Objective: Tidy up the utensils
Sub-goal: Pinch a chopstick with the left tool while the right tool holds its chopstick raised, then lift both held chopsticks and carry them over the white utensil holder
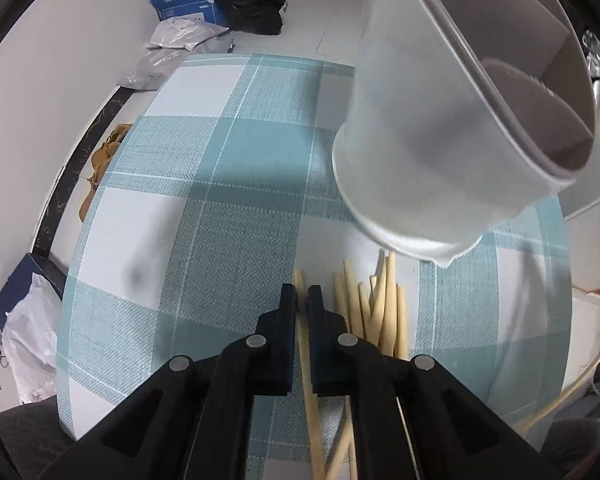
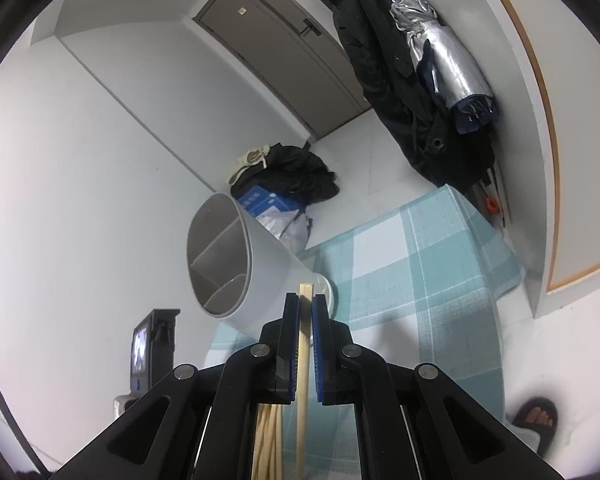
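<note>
Left gripper (image 1: 302,295) had its jaws narrow, closed on one chopstick (image 1: 307,364) that ran back between them toward the camera, tip poking just past the fingertips. Just right of those jaws lay a loose pile of chopsticks (image 1: 376,312) on the checked cloth (image 1: 204,216) covering the counter, tips fanned toward the holder. Holder (image 1: 432,128), a white divided cup, was tipped over beyond the pile, its base near the stick tips and its mouth up and to the right; whether it touched the cloth there could not be told. Left of the jaws the cloth was bare out to its left edge, with the floor below.

Right gripper (image 2: 306,300) jaws were also narrow, clamped on a single chopstick (image 2: 304,344) with its square end sticking out past the fingertips. More sticks (image 2: 266,440) showed below the jaws, close to the camera. In this view the holder (image 2: 260,272) lay tilted just ahead and left of the jaws, mouth facing left, dividers visible inside. Open cloth (image 2: 420,280) stretched right of the jaws to the counter's far edge. A sandalled foot (image 2: 536,420) stood on the floor at lower right.
</note>
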A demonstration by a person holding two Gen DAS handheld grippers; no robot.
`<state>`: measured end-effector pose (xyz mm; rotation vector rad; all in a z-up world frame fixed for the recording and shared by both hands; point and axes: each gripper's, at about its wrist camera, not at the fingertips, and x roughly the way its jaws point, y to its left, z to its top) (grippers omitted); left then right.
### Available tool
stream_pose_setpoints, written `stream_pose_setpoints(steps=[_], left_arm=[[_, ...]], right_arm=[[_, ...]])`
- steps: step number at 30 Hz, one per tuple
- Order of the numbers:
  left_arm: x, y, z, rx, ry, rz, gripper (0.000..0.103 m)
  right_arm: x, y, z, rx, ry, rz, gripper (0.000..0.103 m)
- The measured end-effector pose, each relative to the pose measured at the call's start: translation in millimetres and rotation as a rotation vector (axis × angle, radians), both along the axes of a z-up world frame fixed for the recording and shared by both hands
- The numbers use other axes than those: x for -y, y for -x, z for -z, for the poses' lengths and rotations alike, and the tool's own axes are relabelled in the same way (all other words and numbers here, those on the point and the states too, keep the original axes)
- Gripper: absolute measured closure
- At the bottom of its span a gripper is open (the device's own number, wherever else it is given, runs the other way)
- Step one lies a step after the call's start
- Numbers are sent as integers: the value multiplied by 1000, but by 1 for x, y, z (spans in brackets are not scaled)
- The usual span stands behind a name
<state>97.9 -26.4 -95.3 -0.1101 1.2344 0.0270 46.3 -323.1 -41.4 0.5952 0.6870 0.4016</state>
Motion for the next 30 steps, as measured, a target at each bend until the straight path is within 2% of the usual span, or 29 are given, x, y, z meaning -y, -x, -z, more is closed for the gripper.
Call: stream_pose_setpoints(steps=[7,12,20,25,30], left_arm=[[-21,6,-31,103,88,-57,102],[-25,26,-68,231,113,-49,102],[-25,48,-112,418,153,31,102],[-15,63,-124,481,135,106,102],[-16,71,-136,500,157,136,102]], right_arm=[[-14,8,-9,43,53,-24,98],[-28,19,-19,91,106,-41,98],[-54,33,-41,164,181,-67,98],[-71,42,-52,197,216,-83,98],[-92,48,-60,230,260,-112,98]])
